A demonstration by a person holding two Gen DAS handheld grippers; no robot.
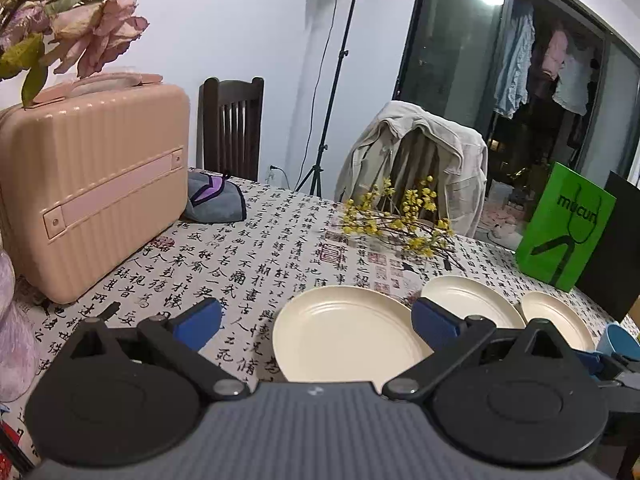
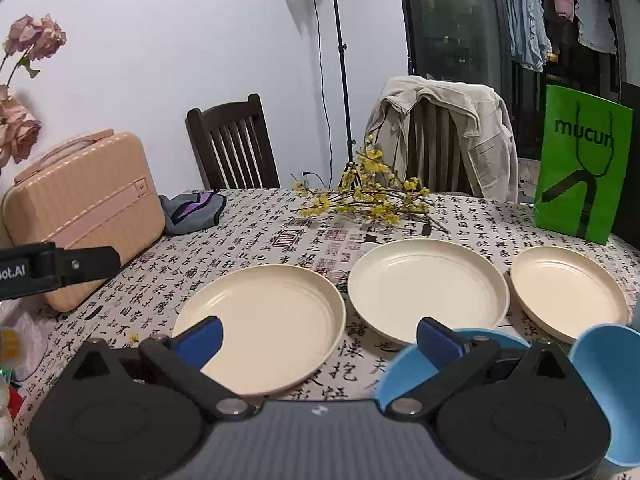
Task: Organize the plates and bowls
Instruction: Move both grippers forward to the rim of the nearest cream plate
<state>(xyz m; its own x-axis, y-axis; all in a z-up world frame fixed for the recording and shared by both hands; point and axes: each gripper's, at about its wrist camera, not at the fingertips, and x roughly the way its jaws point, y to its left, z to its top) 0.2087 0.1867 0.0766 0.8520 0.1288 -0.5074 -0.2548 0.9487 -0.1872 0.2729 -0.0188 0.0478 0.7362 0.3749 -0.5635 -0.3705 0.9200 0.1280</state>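
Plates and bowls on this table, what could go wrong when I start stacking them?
The three cream plates: left plate, middle plate and right plate lie nearly rim to rim, so lifting one could nudge its neighbour. The blue bowls sit right under the open right gripper and may get knocked. The yellow flower sprigs behind could snag.

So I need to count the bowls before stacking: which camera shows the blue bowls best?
The right wrist view: two blue bowls sit near its open right gripper, partly hidden by it. The left wrist view catches only a blue sliver at its right edge.
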